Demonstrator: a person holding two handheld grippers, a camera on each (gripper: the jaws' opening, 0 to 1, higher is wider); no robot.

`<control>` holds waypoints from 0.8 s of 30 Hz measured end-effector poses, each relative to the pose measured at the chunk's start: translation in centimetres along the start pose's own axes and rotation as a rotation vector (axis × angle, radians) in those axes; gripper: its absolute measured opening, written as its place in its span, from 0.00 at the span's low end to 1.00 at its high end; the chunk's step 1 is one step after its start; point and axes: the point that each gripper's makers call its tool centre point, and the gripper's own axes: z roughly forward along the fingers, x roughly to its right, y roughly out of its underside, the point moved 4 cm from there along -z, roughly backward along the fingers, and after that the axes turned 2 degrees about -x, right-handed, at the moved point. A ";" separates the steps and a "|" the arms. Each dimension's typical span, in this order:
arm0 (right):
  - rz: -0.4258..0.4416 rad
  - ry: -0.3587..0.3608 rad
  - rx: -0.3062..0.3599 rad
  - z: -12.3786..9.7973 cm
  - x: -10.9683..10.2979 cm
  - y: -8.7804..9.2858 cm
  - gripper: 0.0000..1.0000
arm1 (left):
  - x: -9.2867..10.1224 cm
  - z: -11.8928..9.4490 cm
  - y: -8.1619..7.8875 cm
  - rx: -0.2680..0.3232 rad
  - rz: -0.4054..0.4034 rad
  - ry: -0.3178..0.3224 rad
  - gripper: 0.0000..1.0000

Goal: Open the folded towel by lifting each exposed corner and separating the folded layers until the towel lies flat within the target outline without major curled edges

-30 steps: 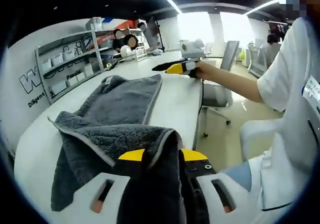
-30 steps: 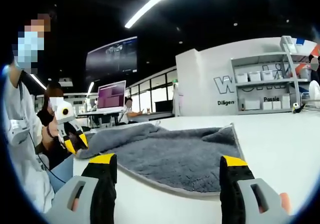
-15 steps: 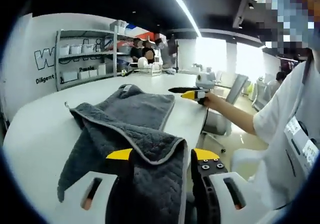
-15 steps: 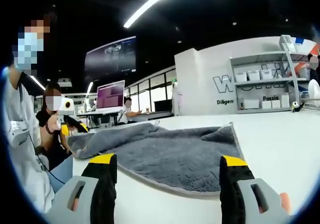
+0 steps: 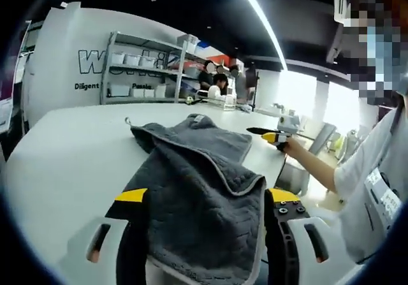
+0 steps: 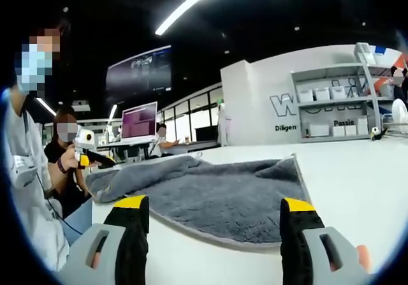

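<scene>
left gripper view: the left gripper (image 5: 203,199) is clamping a fold of the dark grey towel (image 5: 191,170) between its yellow-tipped jaws; the cloth is draping down between and over them, its pale hemmed edge running across near the right jaw. the rest of the towel is trailing away across the white table (image 5: 64,145), one far corner lying toward the shelving unit (image 5: 137,68). beyond the towel, the right gripper (image 5: 271,134) is pointing in from the right, held in a person's hand (image 5: 294,146).

right gripper view: the right gripper (image 6: 213,224) is hovering with jaws spread wide, nothing between them, just short of the towel's near hem (image 6: 217,196). the towel is lying mostly flat on the table (image 6: 357,176), with its left end bunched and raised toward the left gripper (image 6: 89,157).
</scene>
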 end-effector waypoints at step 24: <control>0.006 -0.001 0.002 0.1 0.1 -0.1 0.86 | -2.1 -1.7 1.3 -0.011 -0.089 -0.100 0.99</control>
